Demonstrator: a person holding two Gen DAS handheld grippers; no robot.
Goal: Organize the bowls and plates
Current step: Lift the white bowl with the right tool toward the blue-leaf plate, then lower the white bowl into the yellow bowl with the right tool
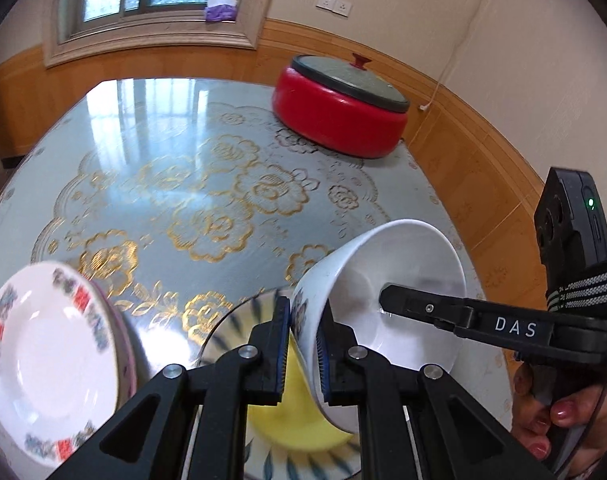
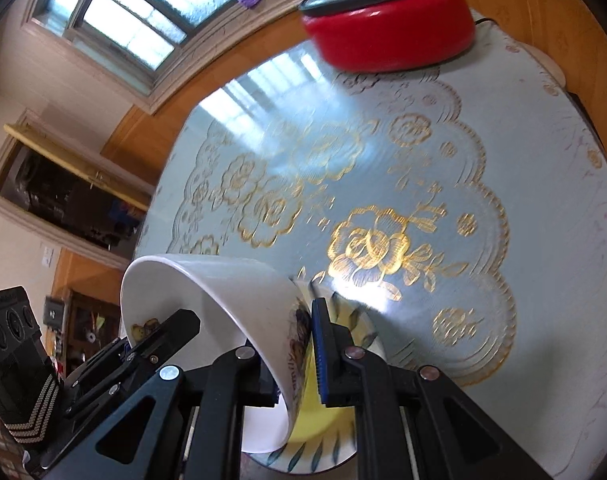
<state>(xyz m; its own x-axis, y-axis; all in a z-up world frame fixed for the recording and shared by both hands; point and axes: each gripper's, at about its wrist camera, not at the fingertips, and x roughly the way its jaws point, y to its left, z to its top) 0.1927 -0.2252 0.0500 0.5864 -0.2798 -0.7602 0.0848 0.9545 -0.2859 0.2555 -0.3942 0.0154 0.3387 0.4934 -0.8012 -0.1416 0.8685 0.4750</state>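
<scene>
A white bowl point(image 1: 403, 264) with a printed picture on its outside hangs tilted in the air, held on two sides. My left gripper point(image 1: 303, 320) is shut on the bowl's near wall, one pad inside and one outside. My right gripper point(image 1: 391, 300) reaches in from the right, one finger inside the bowl. In the right wrist view the right gripper point(image 2: 299, 344) is shut on the bowl point(image 2: 207, 280) wall, and the left gripper point(image 2: 183, 320) clamps the opposite rim. Right under the bowl lies a plate with a yellow centre and blue leaf marks point(image 1: 295, 432) point(image 2: 327, 432).
A white plate with red and blue rim marks point(image 1: 51, 352) sits at the lower left on a pink-edged dish. A red pot with a dark lid point(image 1: 335, 120) point(image 2: 391, 36) stands at the far right of the round table point(image 1: 163, 152) with its gold-flowered cloth. A hand point(image 1: 559, 420) grips the right tool.
</scene>
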